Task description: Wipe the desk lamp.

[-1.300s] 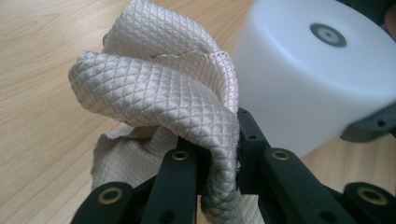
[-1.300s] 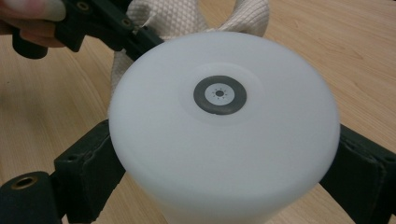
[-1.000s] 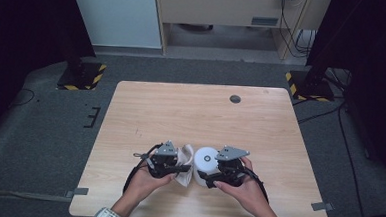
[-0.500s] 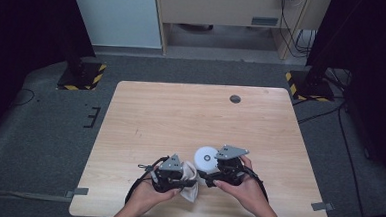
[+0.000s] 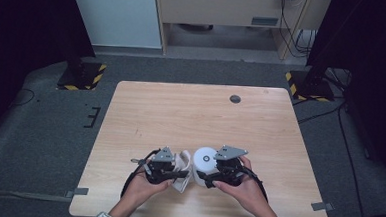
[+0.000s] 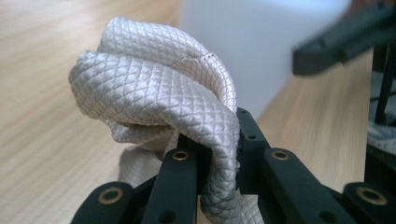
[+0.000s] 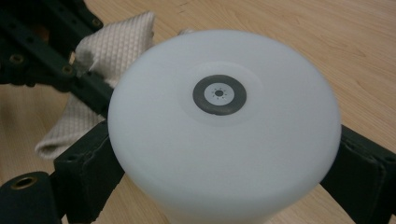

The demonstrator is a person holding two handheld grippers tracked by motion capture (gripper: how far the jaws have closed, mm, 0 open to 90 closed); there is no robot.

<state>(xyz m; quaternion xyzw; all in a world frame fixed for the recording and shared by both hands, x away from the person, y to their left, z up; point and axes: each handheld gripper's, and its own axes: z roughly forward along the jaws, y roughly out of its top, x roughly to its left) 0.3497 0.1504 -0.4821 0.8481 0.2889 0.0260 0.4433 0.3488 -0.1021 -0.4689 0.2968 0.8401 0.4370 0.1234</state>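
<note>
A white round-topped object [image 5: 206, 158] [image 7: 224, 126] with a small grey ring at the centre of its top stands near the table's front edge, and my right gripper [image 5: 208, 178] [image 7: 224, 163] is shut on its sides. Pressed against its left side is a bunched cream quilted cloth [image 5: 182, 169] [image 6: 163, 98] [image 7: 100, 60]. My left gripper [image 5: 183, 174] [image 6: 218, 154] is shut on that cloth, with folds bulging above the jaws. In the left gripper view the white object [image 6: 252, 46] stands blurred just behind the cloth.
The light wooden table [image 5: 180, 113] has a small dark round cap [image 5: 235, 98] near its far right edge. Beyond the table are grey carpet, two yellow-and-black striped stand feet [image 5: 82, 75] and a wooden cabinet [image 5: 221, 10]. The person's hands hold both grippers at the front edge.
My left gripper dropped toward the front edge with the cloth, then came back up against the white object's left side. The right gripper and the white object have stayed put.
</note>
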